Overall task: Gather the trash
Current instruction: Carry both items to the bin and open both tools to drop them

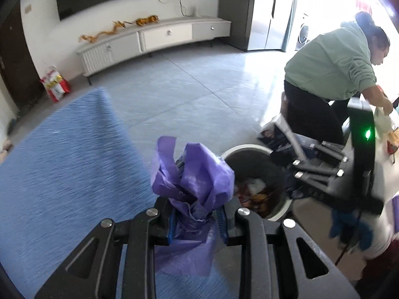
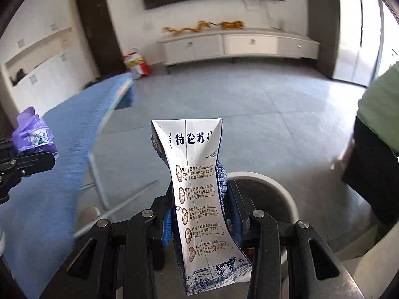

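My left gripper (image 1: 197,220) is shut on a crumpled purple wrapper (image 1: 192,174), held over the edge of the blue-covered table (image 1: 62,174), just left of a white round trash bin (image 1: 249,149) with colourful litter inside. My right gripper (image 2: 199,214) is shut on a squashed white and blue milk carton (image 2: 197,186), held upright above the near rim of the bin (image 2: 279,186). In the left wrist view the right gripper (image 1: 281,154) hovers over the bin with the carton (image 1: 281,132). In the right wrist view the left gripper (image 2: 30,149) with the purple wrapper (image 2: 32,132) is at far left.
A person in a green hoodie (image 1: 331,69) bends over at the right, close to the bin. A white TV cabinet (image 1: 159,37) stands along the far wall, with a red and yellow bag (image 1: 56,84) on the grey tile floor.
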`<control>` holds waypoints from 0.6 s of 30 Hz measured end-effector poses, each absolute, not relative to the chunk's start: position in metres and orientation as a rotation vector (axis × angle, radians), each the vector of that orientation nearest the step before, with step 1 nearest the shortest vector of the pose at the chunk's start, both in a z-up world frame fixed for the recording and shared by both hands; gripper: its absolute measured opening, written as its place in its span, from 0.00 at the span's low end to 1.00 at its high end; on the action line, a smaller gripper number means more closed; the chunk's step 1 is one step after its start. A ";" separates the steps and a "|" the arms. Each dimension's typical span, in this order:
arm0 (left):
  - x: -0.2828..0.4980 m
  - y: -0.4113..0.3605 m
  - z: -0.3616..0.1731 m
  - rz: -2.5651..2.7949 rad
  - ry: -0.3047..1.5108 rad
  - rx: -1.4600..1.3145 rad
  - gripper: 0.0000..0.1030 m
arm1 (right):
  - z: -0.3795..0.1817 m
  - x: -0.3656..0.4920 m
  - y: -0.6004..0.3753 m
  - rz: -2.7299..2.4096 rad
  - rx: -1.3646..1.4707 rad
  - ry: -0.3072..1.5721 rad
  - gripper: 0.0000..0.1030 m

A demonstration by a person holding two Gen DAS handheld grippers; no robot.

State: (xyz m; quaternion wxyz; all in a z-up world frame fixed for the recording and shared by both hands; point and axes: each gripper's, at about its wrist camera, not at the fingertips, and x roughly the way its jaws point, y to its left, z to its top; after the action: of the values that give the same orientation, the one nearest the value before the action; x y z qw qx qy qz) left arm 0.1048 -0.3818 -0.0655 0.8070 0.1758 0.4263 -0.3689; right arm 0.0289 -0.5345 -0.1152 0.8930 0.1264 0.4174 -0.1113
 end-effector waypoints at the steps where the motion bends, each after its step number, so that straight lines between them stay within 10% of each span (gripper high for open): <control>1: 0.109 -0.392 -0.069 -0.797 0.923 0.368 0.26 | -0.122 0.032 -0.541 -0.252 0.263 0.878 0.36; 11: 0.122 -0.457 -0.098 -0.866 1.024 0.293 0.29 | -0.147 0.018 -0.589 -0.411 0.298 0.907 0.53; 18: 0.126 -0.470 -0.107 -0.894 1.046 0.246 0.50 | -0.122 -0.007 -0.583 -0.432 0.284 0.856 0.57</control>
State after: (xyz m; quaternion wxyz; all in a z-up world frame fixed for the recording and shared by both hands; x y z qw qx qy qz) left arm 0.1263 -0.4704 -0.1073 0.7655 0.1132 0.4816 -0.4113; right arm -0.0075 -0.5829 -0.1222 0.8775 0.1361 0.4106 -0.2073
